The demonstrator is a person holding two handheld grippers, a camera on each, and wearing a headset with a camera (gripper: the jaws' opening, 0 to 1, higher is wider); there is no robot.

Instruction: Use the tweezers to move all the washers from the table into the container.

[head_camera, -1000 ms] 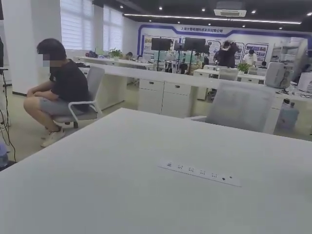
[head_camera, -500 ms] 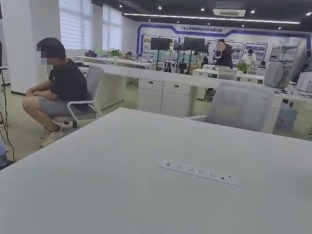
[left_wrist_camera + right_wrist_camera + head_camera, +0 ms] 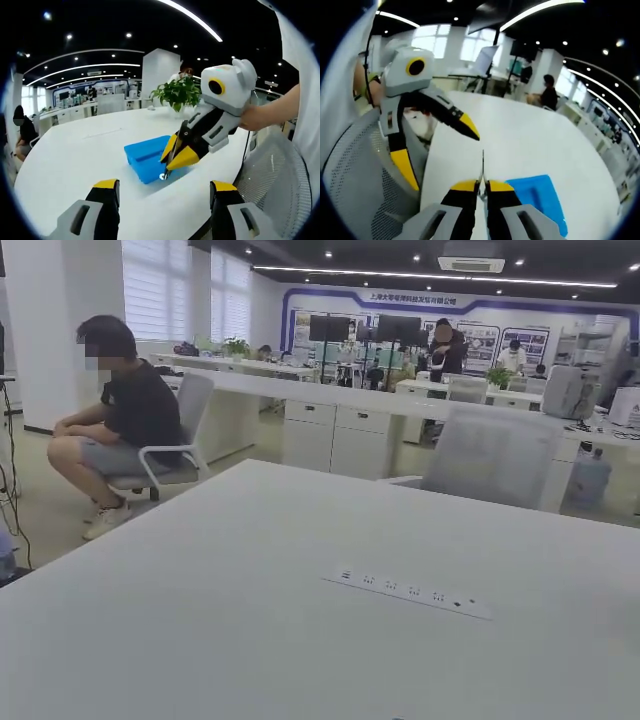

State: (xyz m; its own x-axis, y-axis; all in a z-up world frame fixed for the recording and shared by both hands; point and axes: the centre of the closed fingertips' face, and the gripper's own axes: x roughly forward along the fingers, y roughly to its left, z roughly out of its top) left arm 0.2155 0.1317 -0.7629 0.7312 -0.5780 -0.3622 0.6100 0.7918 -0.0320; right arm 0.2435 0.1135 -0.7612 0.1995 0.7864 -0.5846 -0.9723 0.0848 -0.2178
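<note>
One tweezers (image 3: 482, 167) clamped by R gripper (image 3: 482, 187), tips fwd along jaws, L gripper (image 3: 164, 186) spread.

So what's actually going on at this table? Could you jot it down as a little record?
place: open office, white table
left gripper: open, holding nothing
right gripper: shut on tweezers
tweezers tip: at the near edge of the blue container, by a small ring that may be a washer
container contents: too small to tell
also there: power strip set in the table, potted plant, seated person beyond the table
</note>
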